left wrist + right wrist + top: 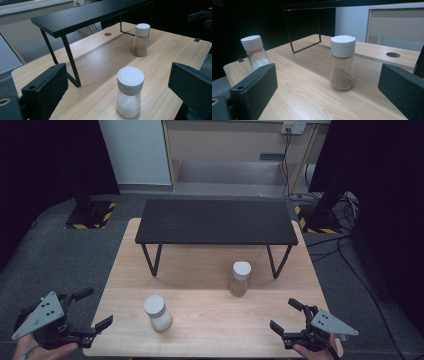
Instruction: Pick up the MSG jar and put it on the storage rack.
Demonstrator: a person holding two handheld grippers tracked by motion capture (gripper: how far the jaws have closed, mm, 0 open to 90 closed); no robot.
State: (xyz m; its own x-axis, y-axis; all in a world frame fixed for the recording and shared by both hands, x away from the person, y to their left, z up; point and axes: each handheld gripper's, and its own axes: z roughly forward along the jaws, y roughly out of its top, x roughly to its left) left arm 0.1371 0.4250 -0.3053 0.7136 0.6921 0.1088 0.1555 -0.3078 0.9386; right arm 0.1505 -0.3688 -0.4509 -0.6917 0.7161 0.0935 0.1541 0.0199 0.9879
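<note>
Two glass shakers with white lids stand upright on the wooden table (210,320). One holds white powder (157,313) (130,92) (255,52); the other holds brown powder (240,278) (141,40) (342,66). My left gripper (89,310) (117,97) hangs open off the table's front left corner, with the white-powder shaker standing farther out between its jaws. My right gripper (286,316) (327,92) is open over the front right corner and faces the brown-powder shaker, which it does not touch.
A low black shelf on thin metal legs (216,221) (82,15) spans the back of the table. A round cable hole (108,34) (393,54) sits in the tabletop under it. Dark floor, stand bases and cables (330,227) surround the table.
</note>
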